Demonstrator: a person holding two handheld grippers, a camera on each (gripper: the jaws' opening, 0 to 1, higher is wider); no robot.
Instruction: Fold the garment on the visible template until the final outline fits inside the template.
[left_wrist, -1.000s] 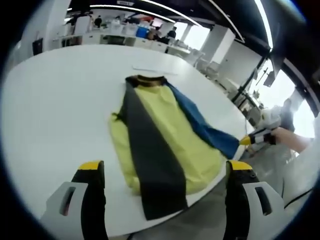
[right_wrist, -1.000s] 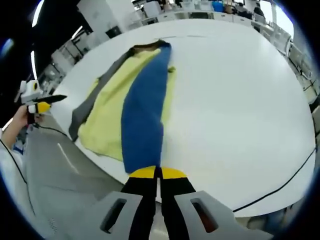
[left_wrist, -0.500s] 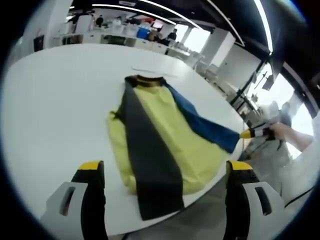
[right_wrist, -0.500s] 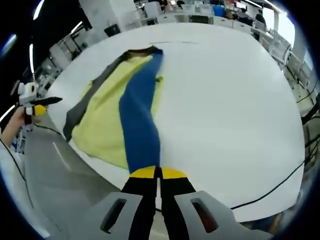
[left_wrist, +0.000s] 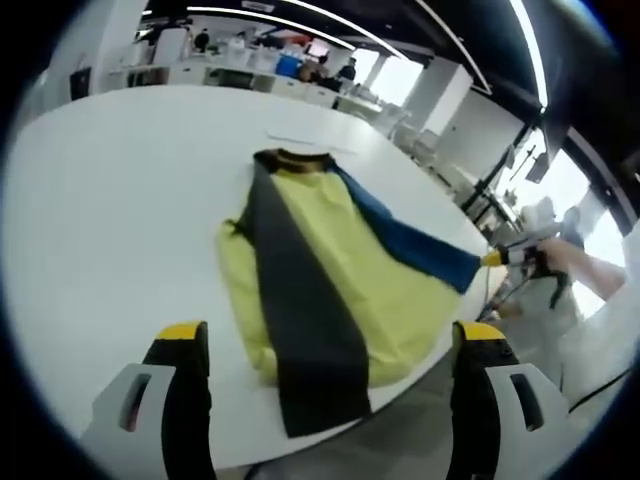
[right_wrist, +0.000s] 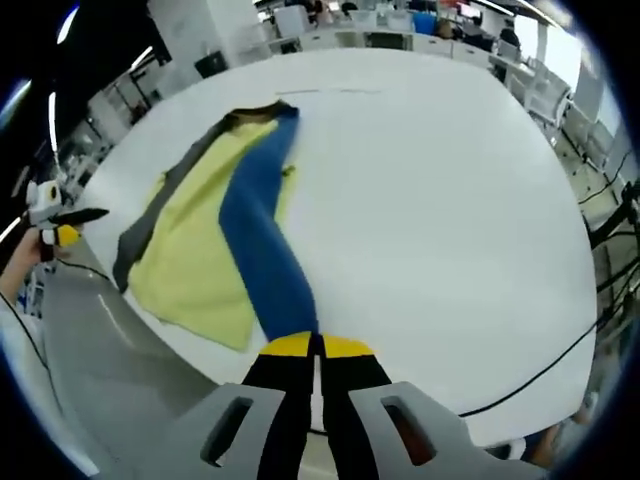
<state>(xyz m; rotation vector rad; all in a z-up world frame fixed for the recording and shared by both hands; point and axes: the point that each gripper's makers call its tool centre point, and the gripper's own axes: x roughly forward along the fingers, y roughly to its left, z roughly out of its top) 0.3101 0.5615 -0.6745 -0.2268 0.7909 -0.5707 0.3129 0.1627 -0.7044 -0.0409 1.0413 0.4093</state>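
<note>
Pinching blue sleeve (right_wrist: 262, 262) (right gripper (right_wrist: 319, 347)), garment (left_wrist: 320, 275) on table (left_wrist: 110, 200).

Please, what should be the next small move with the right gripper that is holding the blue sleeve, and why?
Probably carry the long blue sleeve inward across the yellow garment body and lay it there. The right gripper has its jaws shut on the sleeve's end, stretched off the edge of the white table, while the dark grey sleeve already lies folded over the body. The left gripper is open.
</note>
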